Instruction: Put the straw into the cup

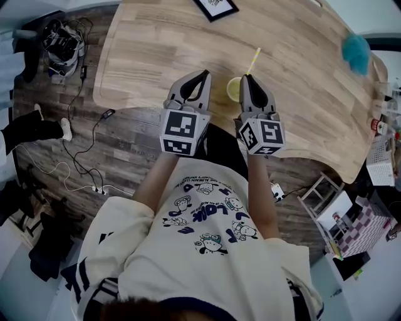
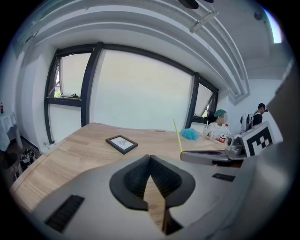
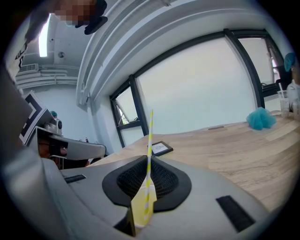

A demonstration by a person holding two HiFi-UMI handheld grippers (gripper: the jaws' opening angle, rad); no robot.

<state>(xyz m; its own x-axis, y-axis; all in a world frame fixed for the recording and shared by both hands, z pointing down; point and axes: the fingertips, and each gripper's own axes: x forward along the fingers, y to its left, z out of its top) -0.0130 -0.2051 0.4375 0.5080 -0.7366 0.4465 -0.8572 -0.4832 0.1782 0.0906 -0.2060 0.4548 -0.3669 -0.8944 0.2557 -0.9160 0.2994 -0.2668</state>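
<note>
Step in hand: the straw is being brought to the cup and, as I judge it, is lined up but not yet let go.
Right gripper [image 1: 246, 76]: its two jaws are pinched tight on the straw [image 3: 150, 131], which stands up from between them, tilted a little toward the far edge of the table.
Straw, lower end: in the right gripper view it runs down against the yellow of the cup [image 3: 139, 206]. I cannot tell whether the end is inside the rim or just over it.
Cup: it stands by the near edge of the table [image 1: 156, 50], about midway along, just beside the right gripper's tips on their left.
Left gripper [image 1: 204, 73]: tips pressed together with nothing between them, only bare wood showing through the gap. It hangs beside the cup and does not touch it.
Next move, my guess: lower the straw until its end is well down in the cup, then part the jaws. The cup looks light and may tip if nudged.
Surface: pale wood, rounded corners, mostly bare. A small picture frame [image 1: 215, 7] lies at the far edge and a blue fluffy tuft [image 1: 356, 51] near the right end.
Room: big dark-framed windows [image 2: 140, 89] beyond the table, and a plank-pattern floor [image 1: 119, 150] with loose cables [image 1: 81, 163] trailing at the left.
</note>
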